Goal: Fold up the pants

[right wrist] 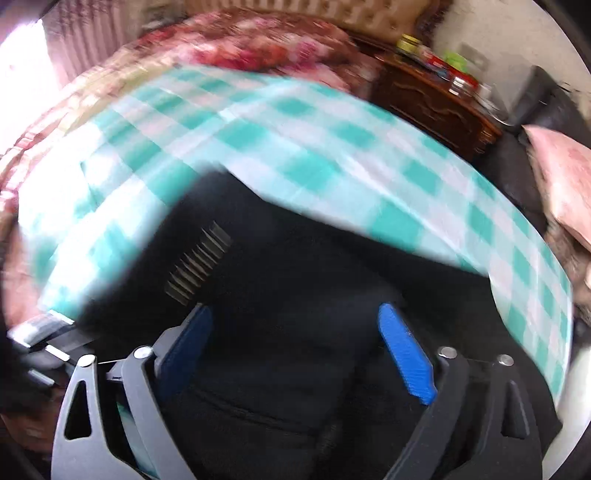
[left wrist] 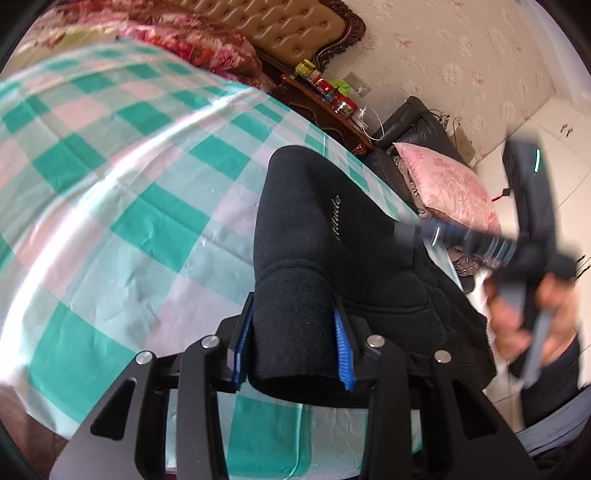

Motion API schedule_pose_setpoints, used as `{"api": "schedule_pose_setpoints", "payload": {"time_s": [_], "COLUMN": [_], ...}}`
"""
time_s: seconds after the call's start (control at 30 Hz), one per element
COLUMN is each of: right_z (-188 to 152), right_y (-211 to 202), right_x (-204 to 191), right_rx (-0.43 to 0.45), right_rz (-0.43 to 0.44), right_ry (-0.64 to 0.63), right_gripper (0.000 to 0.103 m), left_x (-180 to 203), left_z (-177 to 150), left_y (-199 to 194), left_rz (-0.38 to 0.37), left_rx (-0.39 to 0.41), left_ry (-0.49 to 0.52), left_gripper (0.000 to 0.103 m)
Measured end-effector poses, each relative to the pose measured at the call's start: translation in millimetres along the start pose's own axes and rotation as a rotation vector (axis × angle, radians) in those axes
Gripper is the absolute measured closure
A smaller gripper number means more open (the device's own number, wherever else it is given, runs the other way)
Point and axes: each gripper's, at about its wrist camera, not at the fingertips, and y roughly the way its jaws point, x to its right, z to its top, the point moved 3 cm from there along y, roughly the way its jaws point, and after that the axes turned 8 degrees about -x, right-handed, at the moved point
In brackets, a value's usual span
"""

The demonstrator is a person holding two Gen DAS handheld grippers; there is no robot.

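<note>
Black pants [left wrist: 325,236] lie folded on the green and white checked sheet [left wrist: 110,177], with pale lettering on top. My left gripper [left wrist: 293,314] is shut on the pants' ribbed cuff end, its blue pads [left wrist: 341,347] pressing both sides. The right gripper shows blurred in the left wrist view [left wrist: 406,230], held by a hand at the right, above the pants' edge. In the right wrist view the right gripper [right wrist: 295,317] is open over the black pants [right wrist: 295,369], its blue pads [right wrist: 406,354] wide apart with nothing between them.
A floral quilt [left wrist: 192,40] and tufted headboard [left wrist: 273,26] lie at the far end of the bed. A dark wooden nightstand [left wrist: 325,103] with small items, a black chair and a pink pillow [left wrist: 447,184] stand beside the bed on the right.
</note>
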Motion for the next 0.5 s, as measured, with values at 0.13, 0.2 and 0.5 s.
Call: {"api": "schedule_pose_setpoints", "payload": {"time_s": [0.13,0.2,0.5], "right_z": [46,58,69], "right_y": [17,35,96], "right_x": [-32,-46,-82], "right_rx": [-0.211,-0.317,-0.47], "right_rz": [0.141,0.177,0.024], "right_ry": [0.009,0.035,-0.006], "right_gripper": [0.013,0.014,0.014], "left_x": [14,21,54], "left_z": [-1,-1,-4], "left_y": [-4,-5,-8], "left_rz": [0.07,0.113,0.273], "left_rx": [0.02,0.024,0.05], "left_ry": [0.059,0.091,0.252], "left_gripper": [0.068,0.068,0.069]}}
